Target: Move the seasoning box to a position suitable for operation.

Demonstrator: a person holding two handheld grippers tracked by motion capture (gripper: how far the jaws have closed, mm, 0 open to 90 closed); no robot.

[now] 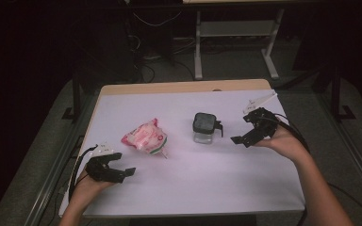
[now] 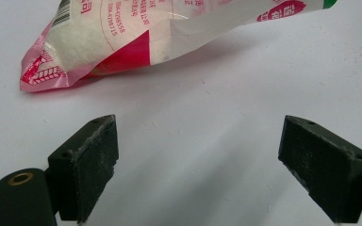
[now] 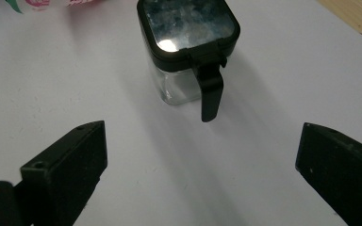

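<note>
High view: at the near edge of the white table (image 1: 193, 188), a person's left hand (image 1: 82, 188) holds the left gripper (image 1: 122, 165), its jaws spread wide and gripping nothing, aimed toward a pink-and-white plastic bag (image 1: 145, 137) that lies just beyond it. Across the table, the right hand (image 1: 287, 141) carries the right gripper (image 1: 242, 129), likewise wide open and empty, pointed at a small clear jar (image 1: 203, 128) standing near the middle of the table, well apart from the bag. Left gripper view: beyond the two black pads (image 2: 94, 160) the bag (image 2: 136, 37) rests on its side, a crinkled see-through pouch packed with white grains, printed in red and pink with a barcode at one corner and a green patch at the far end; it is clear of the jaws, with bare table between. Right gripper view: past the open pads (image 3: 75, 160) the jar (image 3: 188, 52) stands upright, square with rounded corners, glass walls below and a black-rimmed lid with a glossy window on top; a black latch handle (image 3: 211, 92) hangs down its near side. Farther back, a strip of bare wood (image 1: 184, 87) edges the table, and beyond it grey floor and desk legs (image 1: 198, 47) fade into dark
</note>
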